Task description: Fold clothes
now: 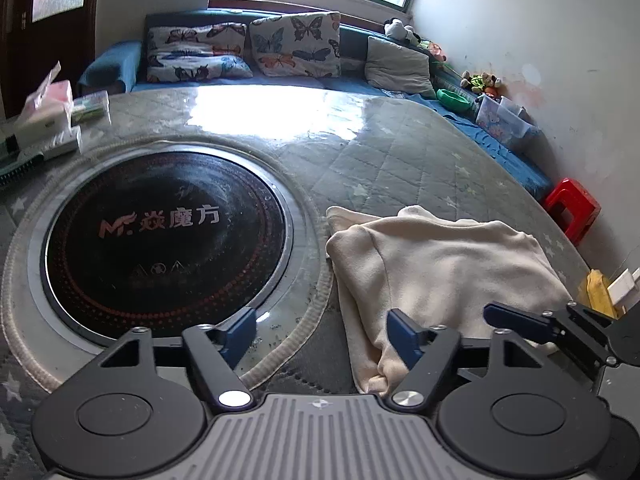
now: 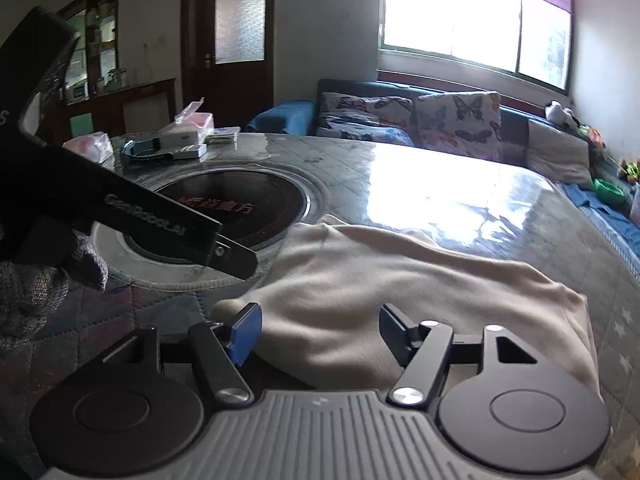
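Quilted table [image 1: 400, 152]: left gripper [image 1: 322, 336] and right gripper [image 2: 320, 330] both spread wide over cream garment [image 2: 380, 280], gripping nothing.

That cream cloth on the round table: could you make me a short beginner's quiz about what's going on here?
1. True or false: the left gripper is clamped on the cream cloth.
2. What sits in the middle of the table? A) a black round cooktop B) a fruit bowl C) a laptop
3. Fill in: the right gripper has its jaws ____, with the cloth lying between them.

Key:
1. False. Its jaws stand apart; the cloth only lies by its right finger.
2. A, the cooktop.
3. Open.
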